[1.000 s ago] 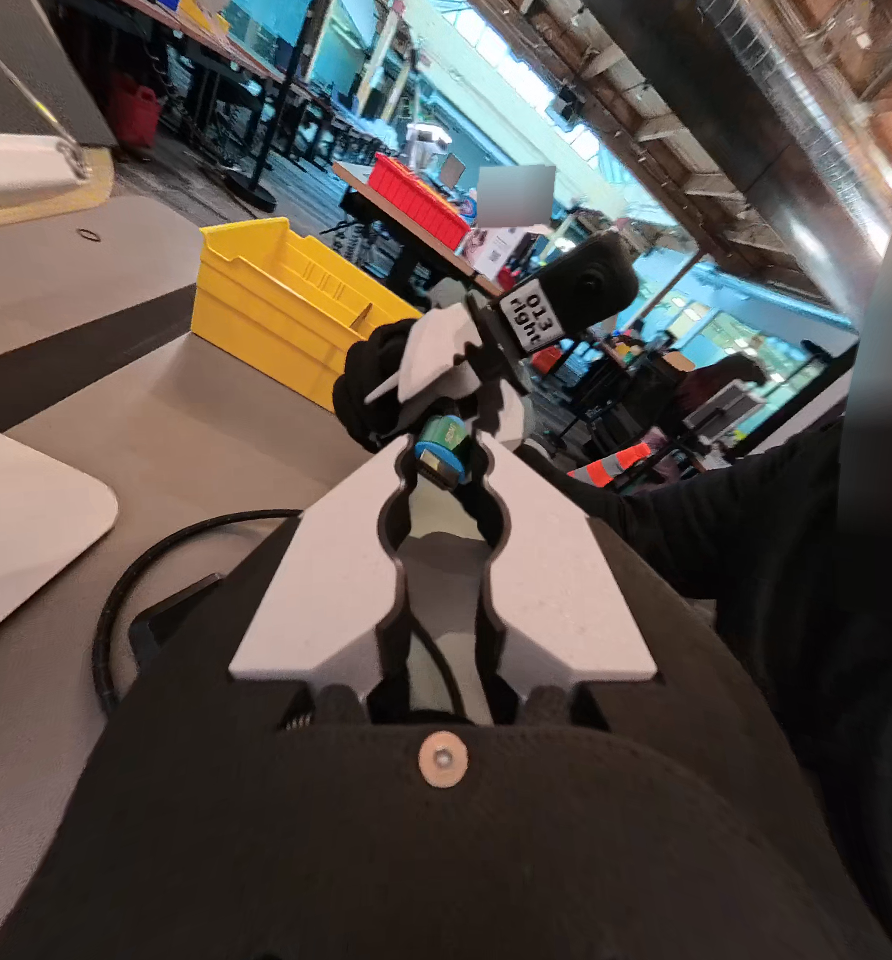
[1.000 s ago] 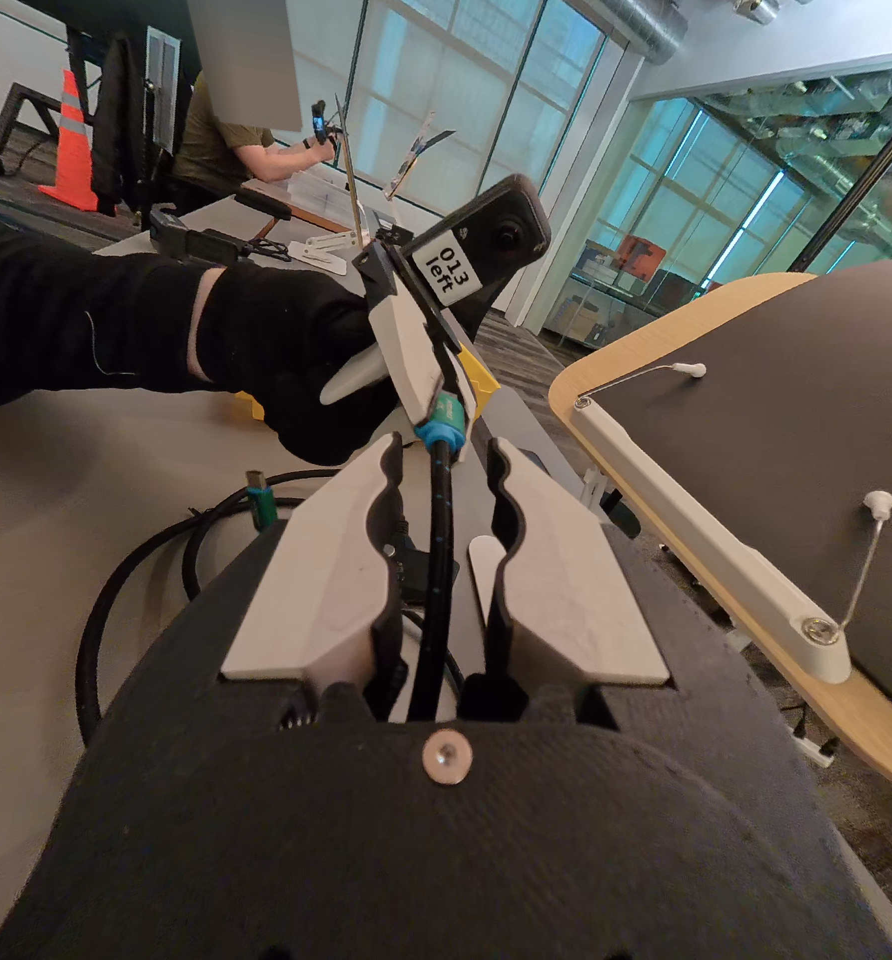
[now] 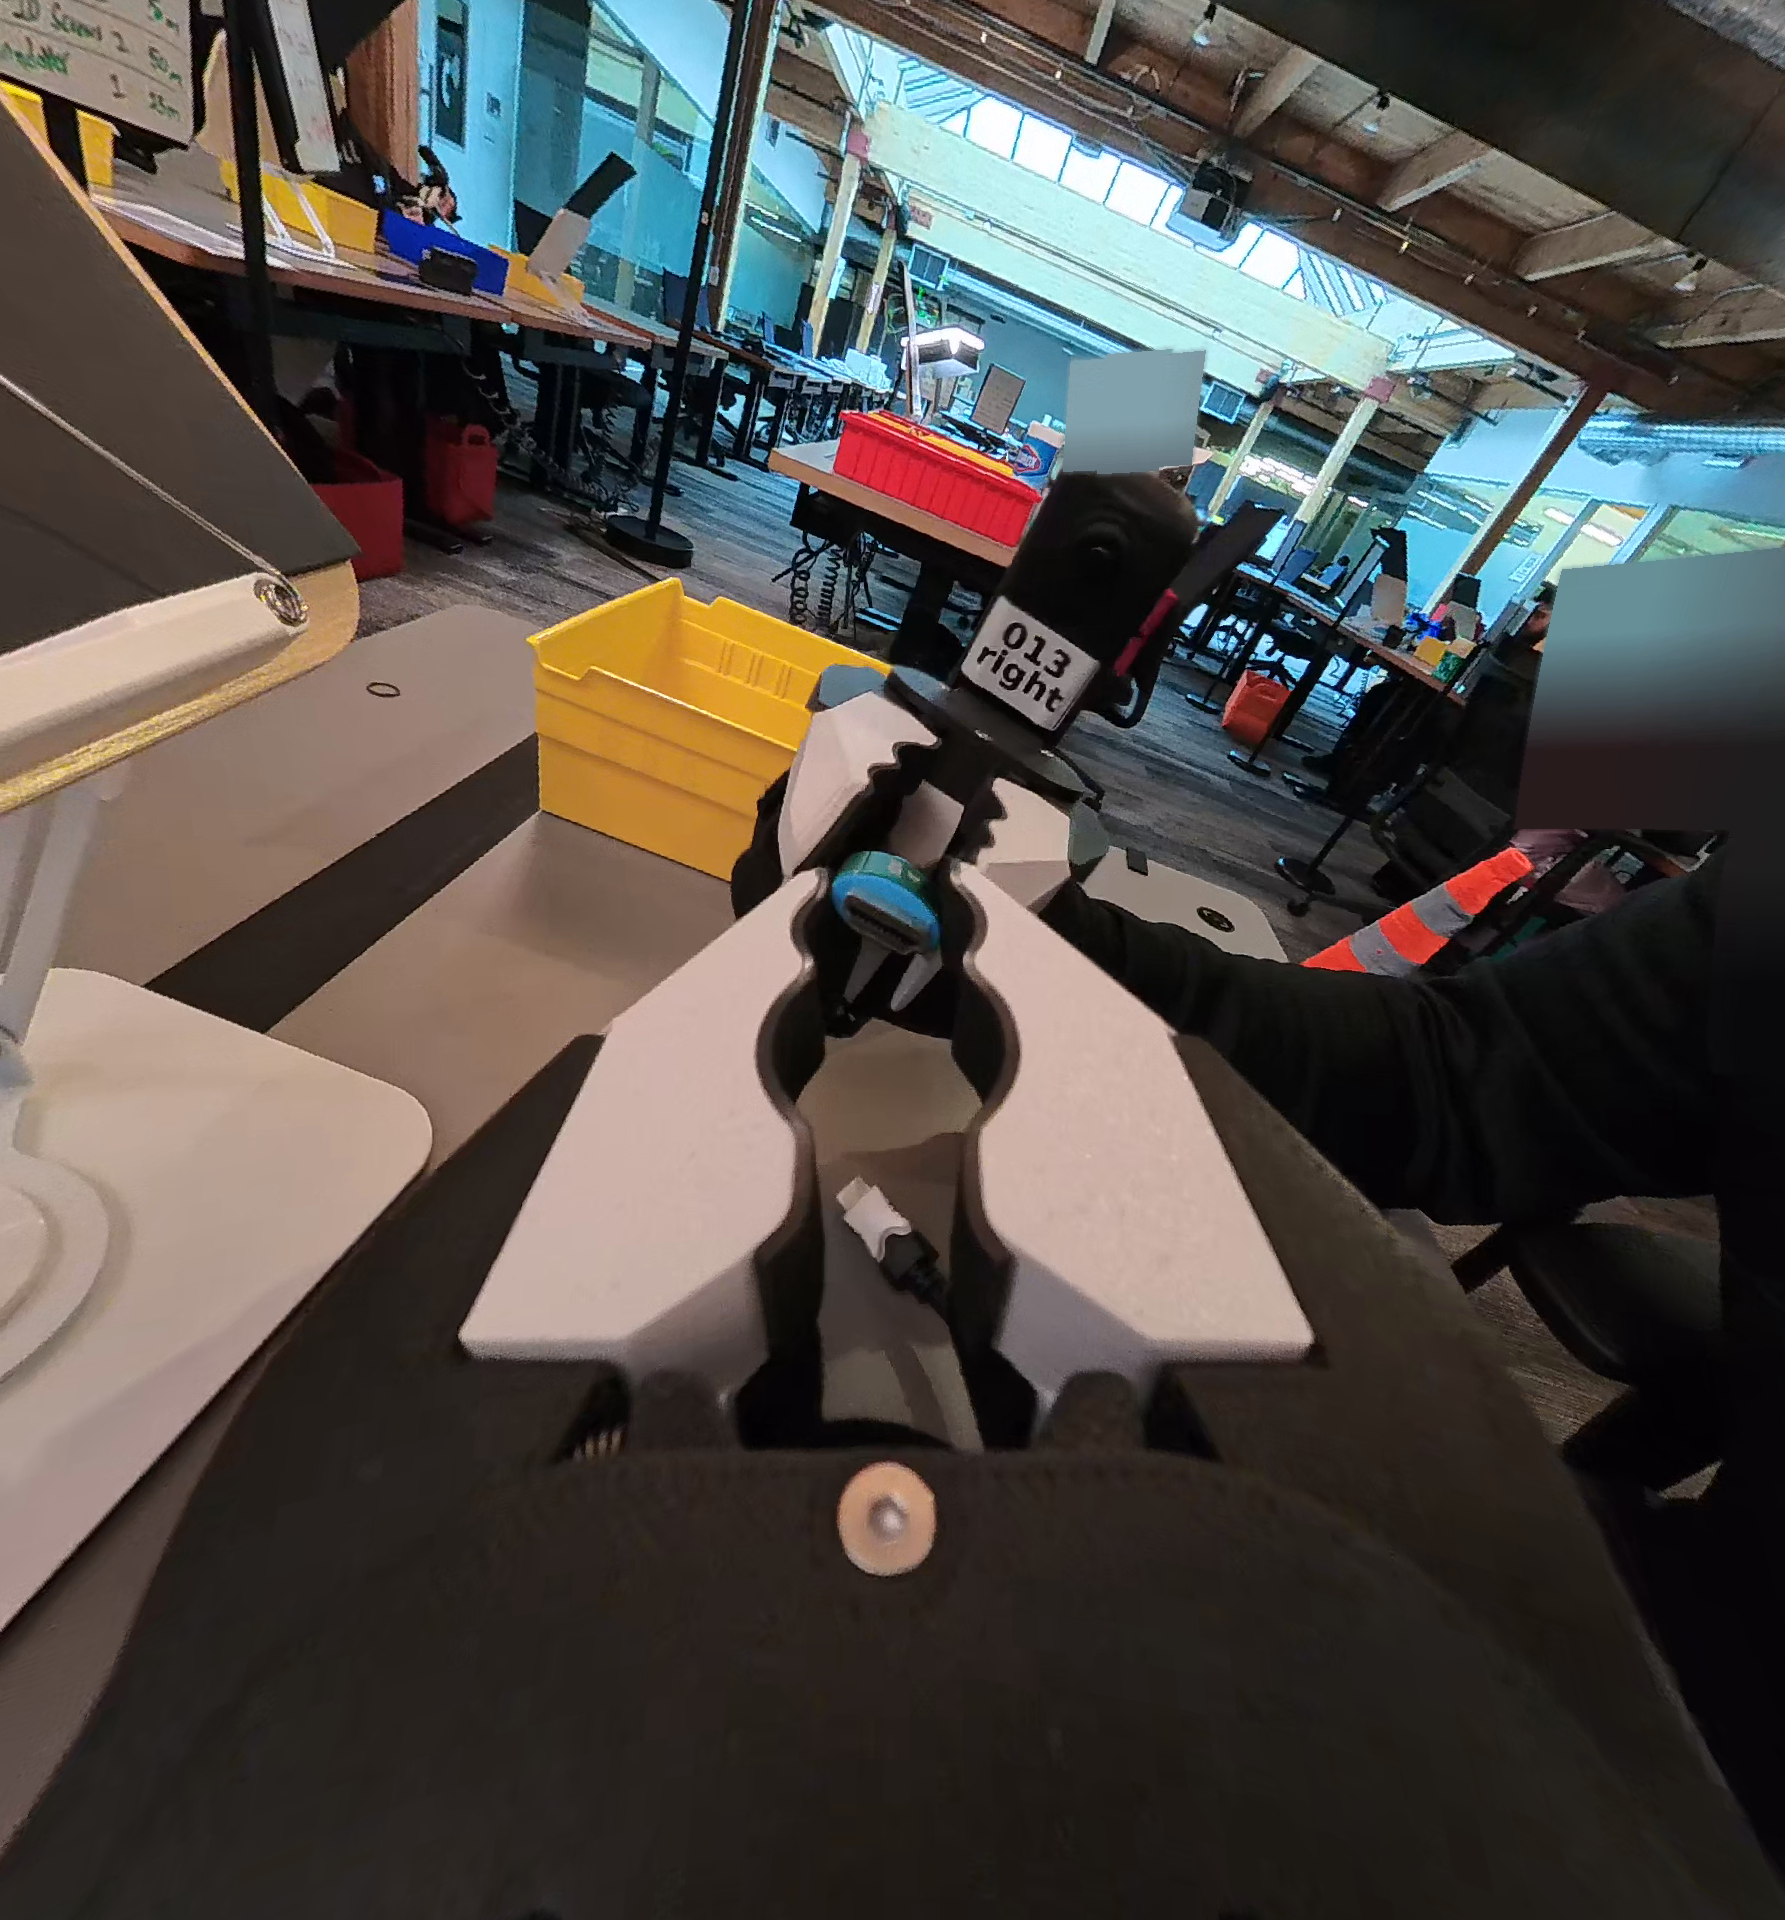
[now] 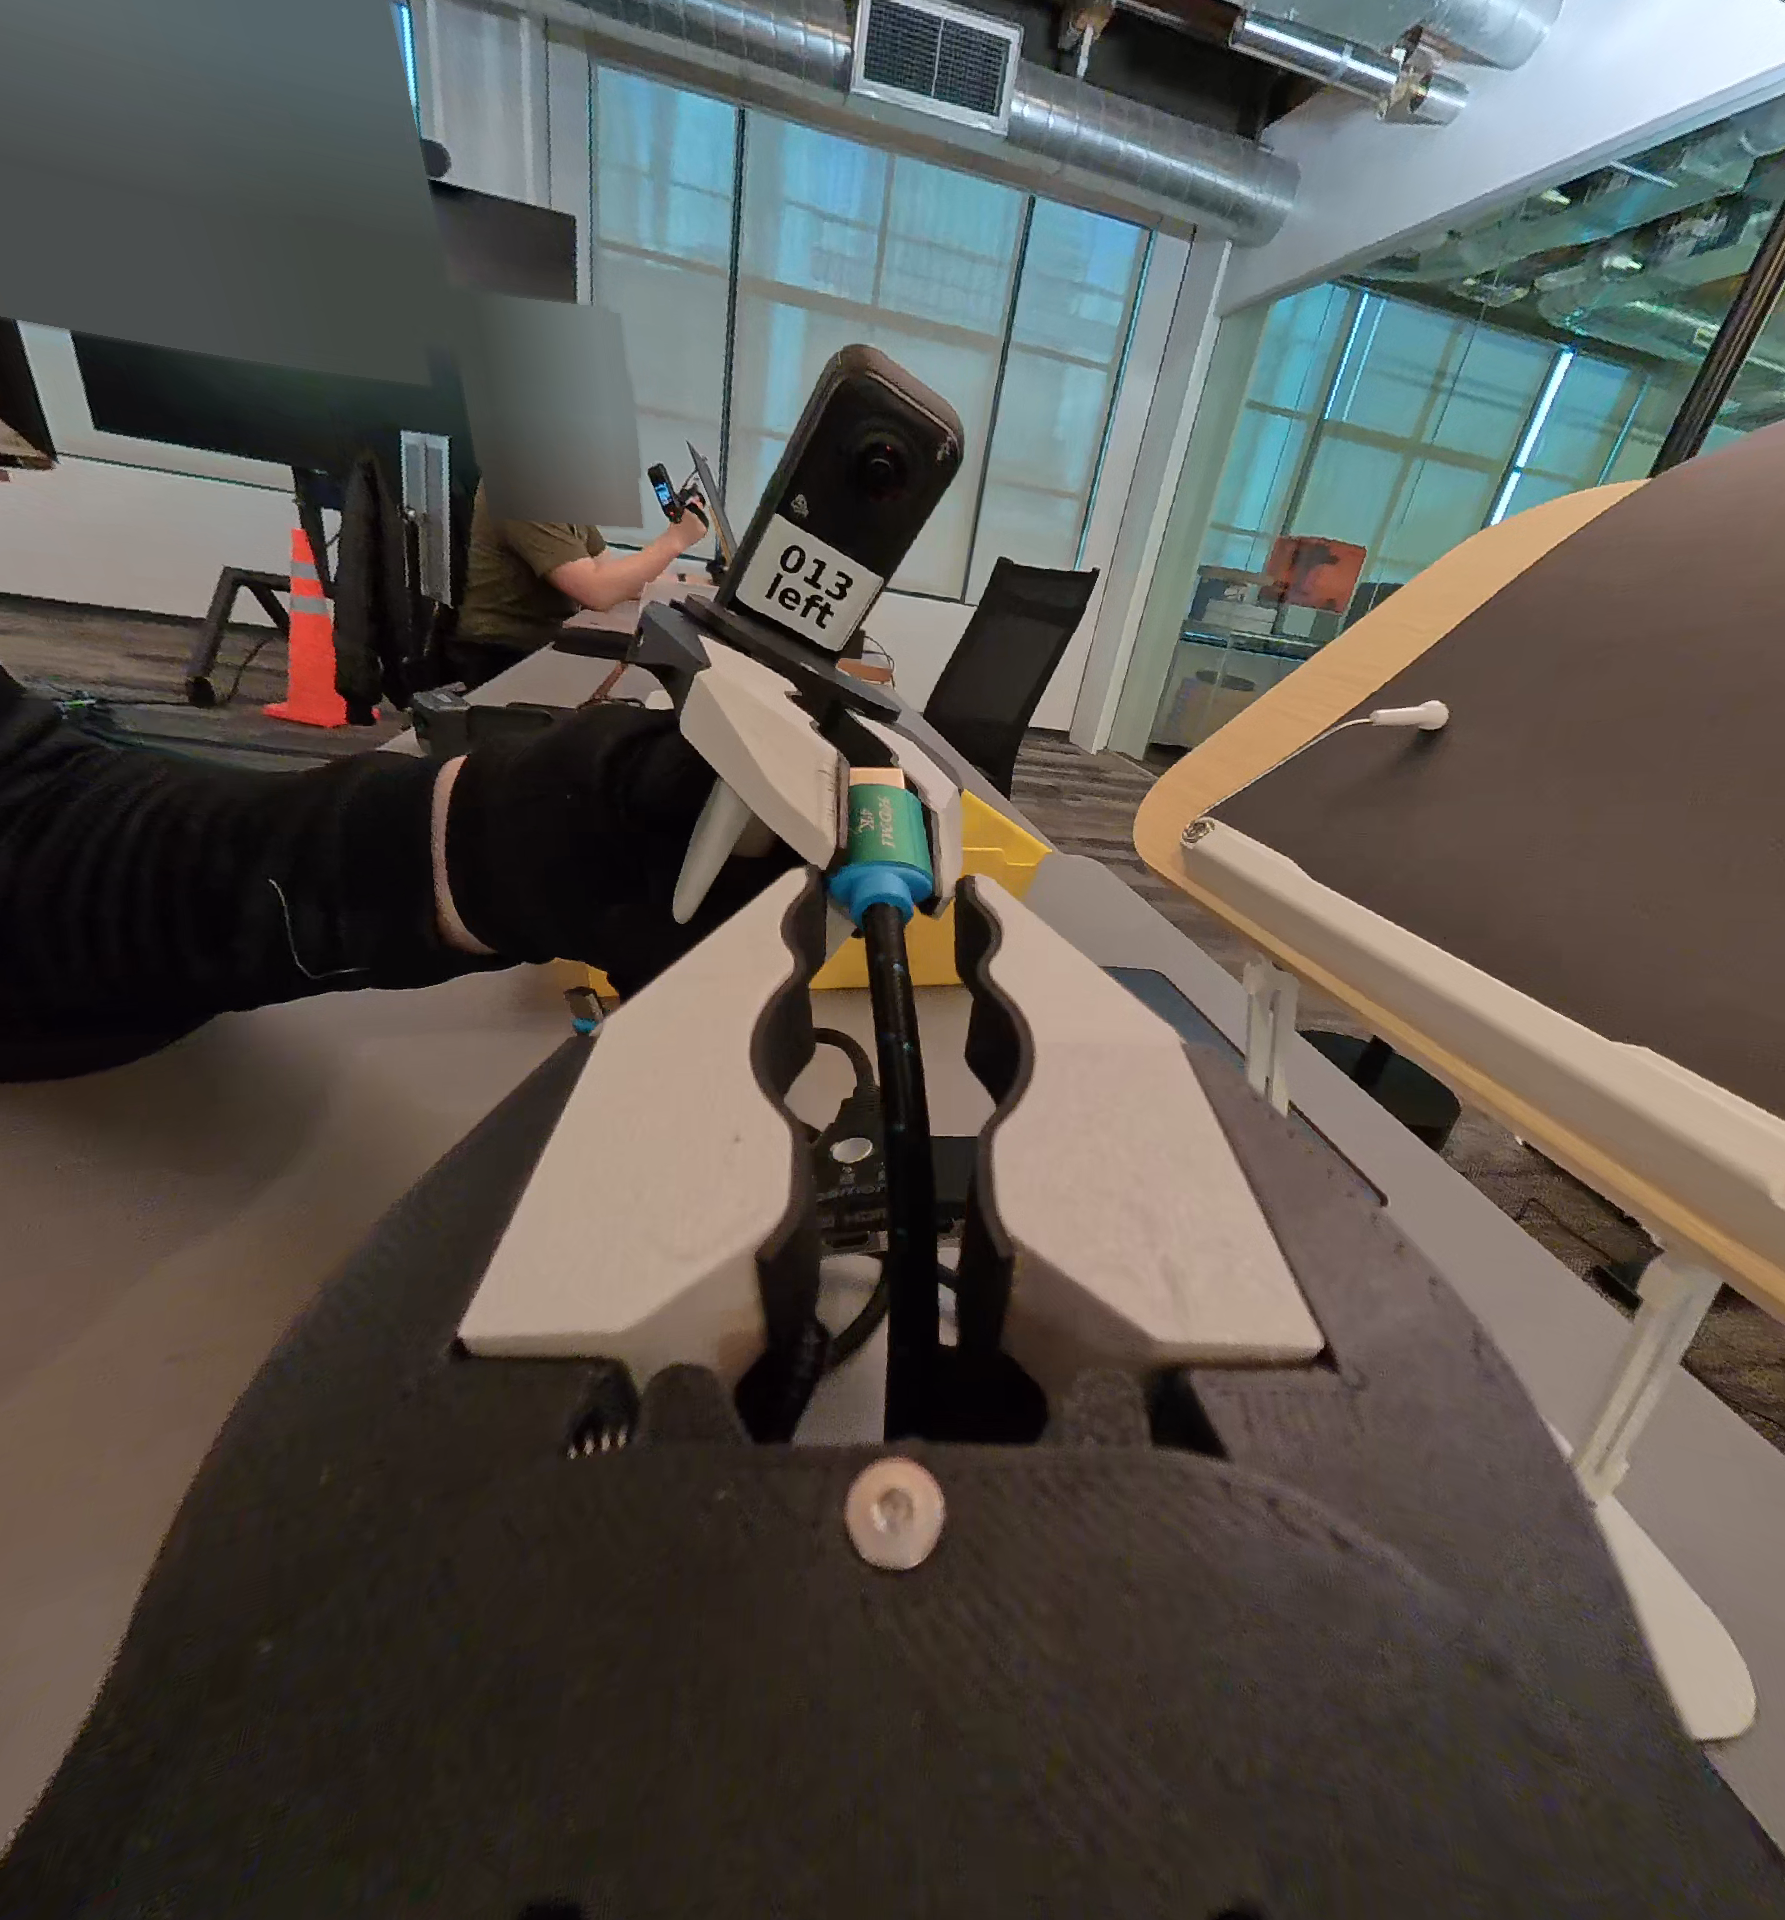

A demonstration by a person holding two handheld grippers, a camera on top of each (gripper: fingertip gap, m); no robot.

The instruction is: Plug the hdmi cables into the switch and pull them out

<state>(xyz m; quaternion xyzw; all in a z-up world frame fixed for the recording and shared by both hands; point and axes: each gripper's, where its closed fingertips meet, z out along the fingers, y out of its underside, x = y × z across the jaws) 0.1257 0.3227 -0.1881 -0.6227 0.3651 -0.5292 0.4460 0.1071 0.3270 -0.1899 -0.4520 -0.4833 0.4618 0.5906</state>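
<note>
The left tongs (image 4: 883, 821) are clamped on the green-and-blue HDMI plug (image 4: 883, 831), metal tip up. Its black braided cable (image 4: 898, 1091) runs down between the parted right tongs (image 4: 888, 914) toward the small black switch (image 4: 857, 1195) on the desk (image 4: 192, 1143) below.

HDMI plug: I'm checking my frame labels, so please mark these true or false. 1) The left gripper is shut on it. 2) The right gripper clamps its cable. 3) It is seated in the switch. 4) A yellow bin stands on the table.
1) True: the left gripper is shut on the green HDMI plug.
2) False: the right gripper is open; the cable passes freely between its jaws.
3) False: the plug is held in the air, above the switch.
4) True: the yellow bin stands on the table.
</note>
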